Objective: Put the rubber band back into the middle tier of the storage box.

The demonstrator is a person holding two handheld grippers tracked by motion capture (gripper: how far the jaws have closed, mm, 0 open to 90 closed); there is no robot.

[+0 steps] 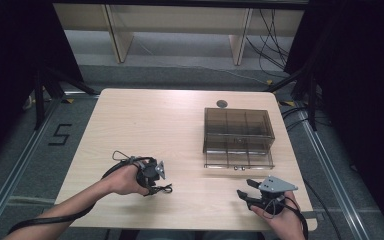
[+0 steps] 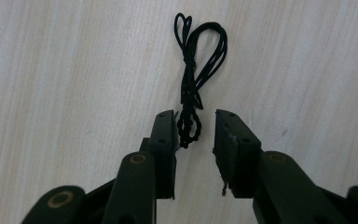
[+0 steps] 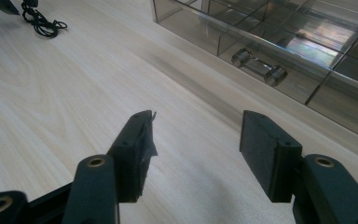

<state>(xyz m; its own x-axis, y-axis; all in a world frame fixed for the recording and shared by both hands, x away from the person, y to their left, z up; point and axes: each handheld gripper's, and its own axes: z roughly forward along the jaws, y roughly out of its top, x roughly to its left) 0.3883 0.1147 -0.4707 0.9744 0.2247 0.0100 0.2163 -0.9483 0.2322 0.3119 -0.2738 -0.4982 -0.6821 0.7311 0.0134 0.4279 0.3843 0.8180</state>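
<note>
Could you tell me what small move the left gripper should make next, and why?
Probably close the left gripper on the black cord. Its jaws stand open on the table, with the cord's knotted end lying between them, close to one pad, so a gentle squeeze should catch it before lifting.

A thin black cord [image 2: 193, 79] lies flat on the pale wooden tabletop [image 2: 74, 70], bundled into long loops and knotted near its middle. Its lower, twisted end sits between the left gripper [image 2: 195, 133]'s parted fingers [image 2: 164, 135], close beside one of them
</note>
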